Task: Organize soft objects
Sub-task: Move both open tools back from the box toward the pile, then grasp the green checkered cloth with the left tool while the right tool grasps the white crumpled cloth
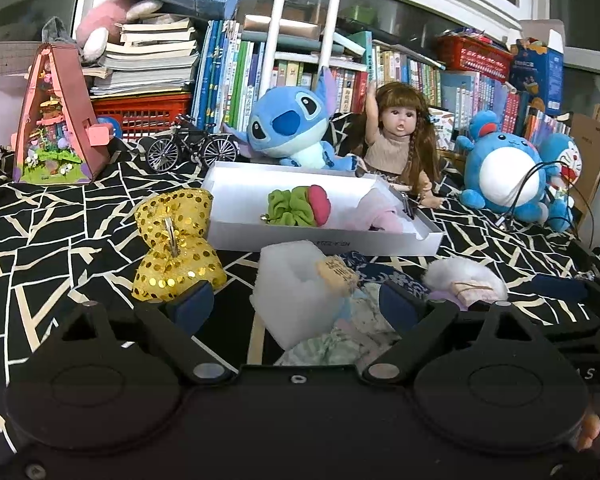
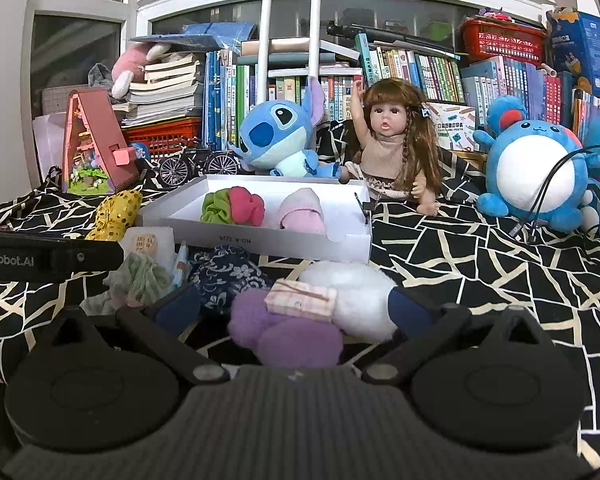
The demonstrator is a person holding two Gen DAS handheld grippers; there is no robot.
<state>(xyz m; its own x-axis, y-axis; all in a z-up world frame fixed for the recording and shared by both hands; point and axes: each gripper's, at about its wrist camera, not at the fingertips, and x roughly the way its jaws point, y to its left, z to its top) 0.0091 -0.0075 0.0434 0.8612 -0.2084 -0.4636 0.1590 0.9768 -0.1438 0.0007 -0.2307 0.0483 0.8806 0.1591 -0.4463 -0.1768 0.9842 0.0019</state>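
Note:
A white shallow box (image 1: 236, 236) (image 2: 180, 222) lies on the black patterned cloth, holding a green-and-red scrunchie (image 1: 298, 206) (image 2: 232, 206) and a folded pink cloth (image 1: 380, 212) (image 2: 302, 210). My left gripper (image 1: 296, 306) is open, its fingers either side of a white foam block (image 1: 288, 284) with a small tag, above a pale patterned cloth (image 1: 340, 340). A gold sequin bow (image 1: 176, 240) (image 2: 114, 214) lies to its left. My right gripper (image 2: 296, 308) is open around a purple pompom (image 2: 284, 330) and white fluffy ball (image 2: 352, 292) joined by a checked tag. A navy floral cloth (image 2: 228, 276) lies between.
A Stitch plush (image 1: 288, 124) (image 2: 276, 132), a doll (image 1: 400, 136) (image 2: 392, 144) and a round blue plush (image 1: 500, 168) (image 2: 532, 172) sit behind the box. A model bicycle (image 1: 192, 148) and pink toy house (image 1: 56, 120) stand at the left. Bookshelves fill the back. Cables hang at the right.

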